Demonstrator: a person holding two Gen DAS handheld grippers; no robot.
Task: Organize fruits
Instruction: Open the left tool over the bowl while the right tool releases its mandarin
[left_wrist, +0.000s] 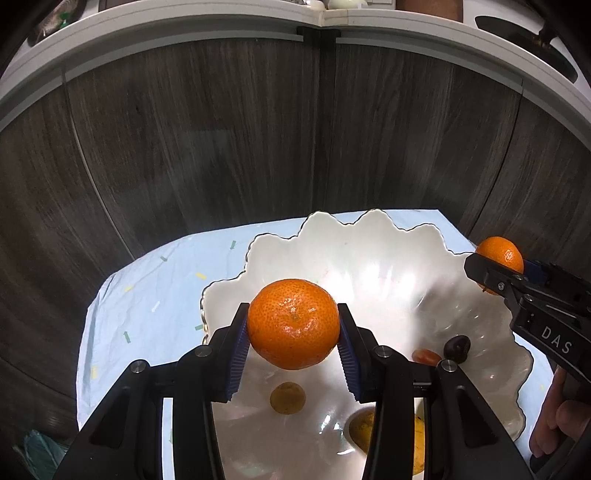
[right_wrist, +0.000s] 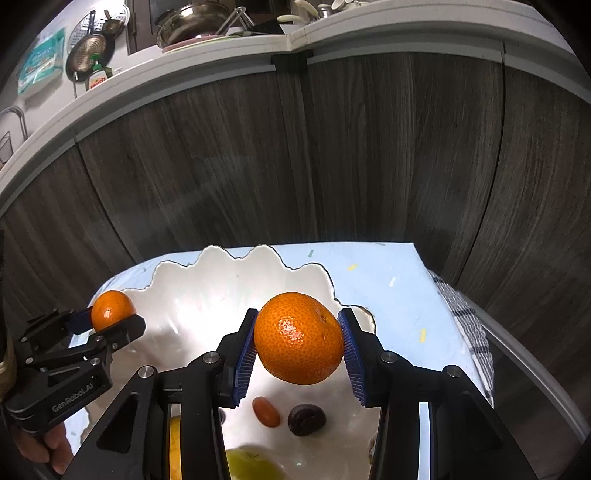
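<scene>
A: What is hard to see?

B: In the left wrist view, a brown-yellow fruit (left_wrist: 364, 430) at 6 o'clock hides behind a black finger, and a yellow one (left_wrist: 419, 443) beside it is cut off. I cannot tell what they are. In the right wrist view, a green fruit (right_wrist: 251, 461) runs off the bottom edge.

A: What does the left gripper (left_wrist: 293, 345) do?

B: Its blue pads squeeze a mandarin (left_wrist: 293, 323) from both sides. The mandarin hangs over the left part of the white wavy bowl (left_wrist: 369, 240).

A: And the right gripper (right_wrist: 299, 354)?

B: It pinches another mandarin (right_wrist: 299, 338), up in the air over the bowl's right side. From the left camera this one peeks out at 3 o'clock, half behind the black fingers.

A: What lies in the bowl?

B: A round brownish fruit (left_wrist: 287, 398), a small red tomato (right_wrist: 265, 411) and a dark purple fruit (right_wrist: 306, 419), side by side under the right gripper.

A: What is around?

B: A light blue cloth (right_wrist: 391, 295) under the bowl, a checked towel (right_wrist: 469, 332) at 3 o'clock, and dark wood cabinet doors (right_wrist: 369, 155) behind. Pots (right_wrist: 192, 22) sit on the counter at 11 o'clock.
</scene>
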